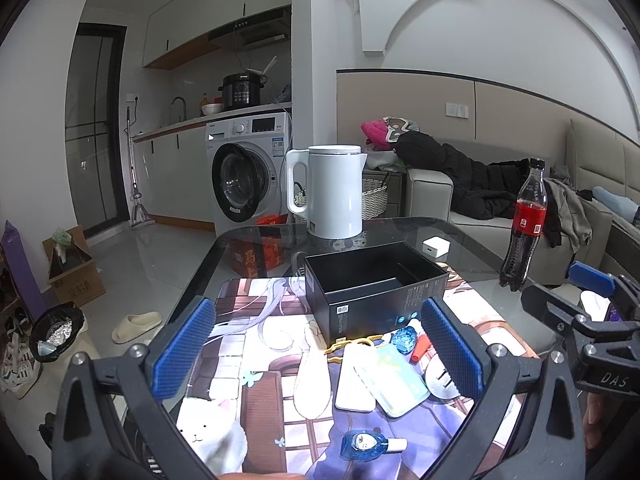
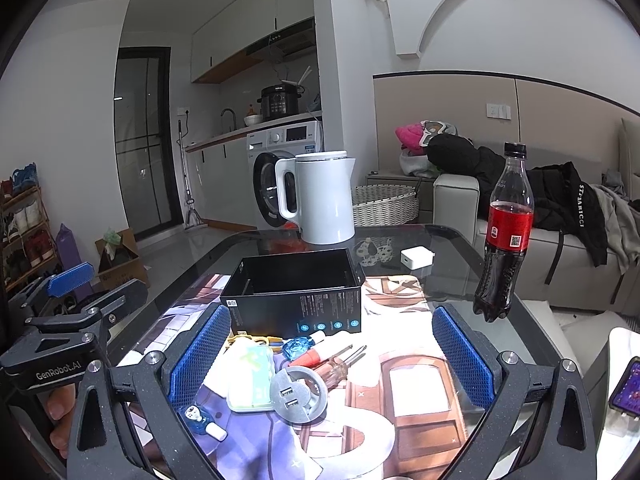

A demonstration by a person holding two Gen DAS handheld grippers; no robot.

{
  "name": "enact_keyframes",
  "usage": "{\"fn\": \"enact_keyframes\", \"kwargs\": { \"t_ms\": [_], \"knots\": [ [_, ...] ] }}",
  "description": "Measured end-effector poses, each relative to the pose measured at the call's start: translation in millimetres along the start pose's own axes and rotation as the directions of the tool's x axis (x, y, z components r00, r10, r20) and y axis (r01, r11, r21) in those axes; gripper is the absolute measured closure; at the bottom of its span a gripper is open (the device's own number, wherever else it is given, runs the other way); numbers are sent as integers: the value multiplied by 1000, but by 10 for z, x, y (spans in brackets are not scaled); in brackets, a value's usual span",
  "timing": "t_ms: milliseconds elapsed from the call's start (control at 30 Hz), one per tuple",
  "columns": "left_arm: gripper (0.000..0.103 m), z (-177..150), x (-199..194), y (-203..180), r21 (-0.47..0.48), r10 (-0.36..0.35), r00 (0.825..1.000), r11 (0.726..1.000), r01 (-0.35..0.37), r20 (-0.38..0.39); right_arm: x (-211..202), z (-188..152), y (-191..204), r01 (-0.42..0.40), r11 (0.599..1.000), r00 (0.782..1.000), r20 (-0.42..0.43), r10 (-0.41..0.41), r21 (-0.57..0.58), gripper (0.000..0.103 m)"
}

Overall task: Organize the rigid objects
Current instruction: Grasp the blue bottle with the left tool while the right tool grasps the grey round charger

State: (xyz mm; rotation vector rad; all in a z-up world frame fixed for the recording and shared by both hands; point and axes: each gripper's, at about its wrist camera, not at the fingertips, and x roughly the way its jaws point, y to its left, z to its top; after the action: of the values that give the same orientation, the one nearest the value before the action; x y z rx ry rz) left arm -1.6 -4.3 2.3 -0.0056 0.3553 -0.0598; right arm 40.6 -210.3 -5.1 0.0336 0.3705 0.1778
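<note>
Both tongs hang above the near edge of the desk [image 2: 460, 248] with nothing in them; the left tongs [image 1: 320, 352] and the right tongs [image 2: 330, 364] each stand wide open, blue pads well apart, which suits a first reach rather than a carry. The black box [image 2: 296, 300] sits open-topped in the middle of the picture mat [image 2: 420, 392], likely put there as the bin for the small things; none of the pile shows inside it yet. Those things lie in a loose heap just in front of the box: a pale green case [image 2: 250, 384], a round grey socket disc [image 2: 298, 394], a screwdriver [image 2: 340, 364], a blue gem-like piece [image 2: 297, 347] and yellow scissors [image 1: 350, 345]; a small blue bottle [image 1: 366, 445] lies apart, nearer the person. The kettle [image 1: 332, 192], cola bottle [image 2: 504, 236] and white charger [image 2: 416, 258] stand at the far side, out of the way.
</note>
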Motion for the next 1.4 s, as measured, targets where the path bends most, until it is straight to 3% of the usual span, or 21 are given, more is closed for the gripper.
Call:
{"fn": "enact_keyframes", "kwargs": {
  "t_ms": [300,400,467,533,633,800,1000,1200,1300,1400],
  "knots": [
    [0,107,12,26,12,-39,999,999,39,-10,-1,99,-31,-35,999,999,20,36,-21,0],
    [0,153,206,-40,76,-21,993,997,31,-120,88,211,-46,-60,997,998,-13,60,-49,0],
    [0,158,302,-26,68,-33,983,997,46,-182,190,308,-80,-84,995,996,-41,82,-53,0],
    [0,149,390,16,37,-54,968,997,65,-245,306,367,-85,-93,993,993,-74,88,-72,0],
    [0,90,527,7,57,-26,942,997,48,-334,563,387,-115,-92,990,983,-170,74,-102,0],
    [0,-201,745,-125,158,3,866,984,88,-500,928,229,-151,-153,984,925,-363,111,-89,1],
    [0,-494,798,-279,206,-19,802,963,176,-597,1188,-66,-58,-229,969,843,-517,149,-93,16],
    [0,-584,868,-289,202,-30,768,958,205,-639,1363,-341,13,-264,960,777,-610,154,-95,23],
    [1,-594,887,-298,205,-35,763,955,217,-645,1429,-432,27,-285,955,746,-644,170,-79,29],
    [1,-615,916,-295,193,-52,751,953,235,-658,1470,-487,50,-307,950,731,-655,192,-63,30]
  ]
}}
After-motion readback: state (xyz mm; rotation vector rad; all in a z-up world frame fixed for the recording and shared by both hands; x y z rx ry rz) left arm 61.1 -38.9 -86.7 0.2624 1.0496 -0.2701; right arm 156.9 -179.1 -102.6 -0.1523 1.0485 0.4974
